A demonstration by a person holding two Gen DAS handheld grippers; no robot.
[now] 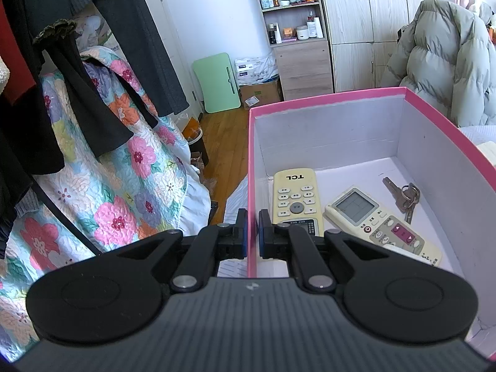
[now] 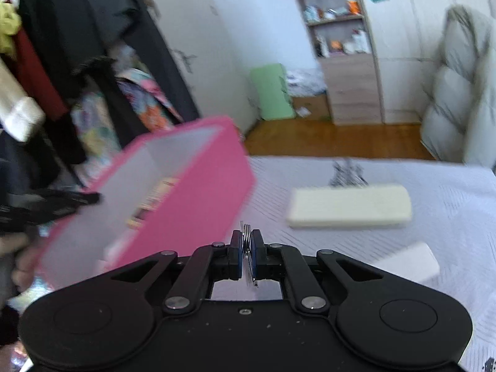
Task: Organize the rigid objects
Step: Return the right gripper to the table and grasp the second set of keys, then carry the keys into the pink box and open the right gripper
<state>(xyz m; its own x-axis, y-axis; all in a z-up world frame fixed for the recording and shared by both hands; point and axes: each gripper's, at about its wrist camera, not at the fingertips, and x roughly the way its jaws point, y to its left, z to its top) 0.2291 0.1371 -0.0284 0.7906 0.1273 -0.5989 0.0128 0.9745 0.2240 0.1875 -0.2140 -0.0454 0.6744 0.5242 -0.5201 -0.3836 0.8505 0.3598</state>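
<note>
Ahead of the hand-held gripper, a white wall meets a wooden floor, with an open shelf unit beside pale wardrobe doors. Dark clothes hang to the left over a floral quilt; a grey puffer jacket sits right.

Bright daylight, sharp left view; right view motion-blurred, fisheye-warped edges.

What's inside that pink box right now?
In the pink box lie a yellowish TCL remote, a white remote with a screen and a bunch of keys. The left gripper, clamped on the box wall, hides the near corner.
</note>
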